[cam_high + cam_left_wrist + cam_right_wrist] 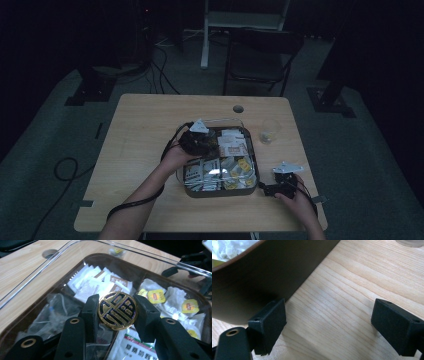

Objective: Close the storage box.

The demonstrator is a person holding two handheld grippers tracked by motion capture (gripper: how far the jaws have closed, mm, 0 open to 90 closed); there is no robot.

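We hold the gold knob (117,310) of the clear lid (75,255) pinched in our left gripper (116,312), over the tea box (220,192) mid-table. We lift straight up, staying level. Our right gripper (328,326) rests with jaws spread and empty beside the box's near right corner.

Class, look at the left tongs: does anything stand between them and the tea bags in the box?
Yes: the clear lid covers the tea bags. The left tongs grip its round gold knob on top.
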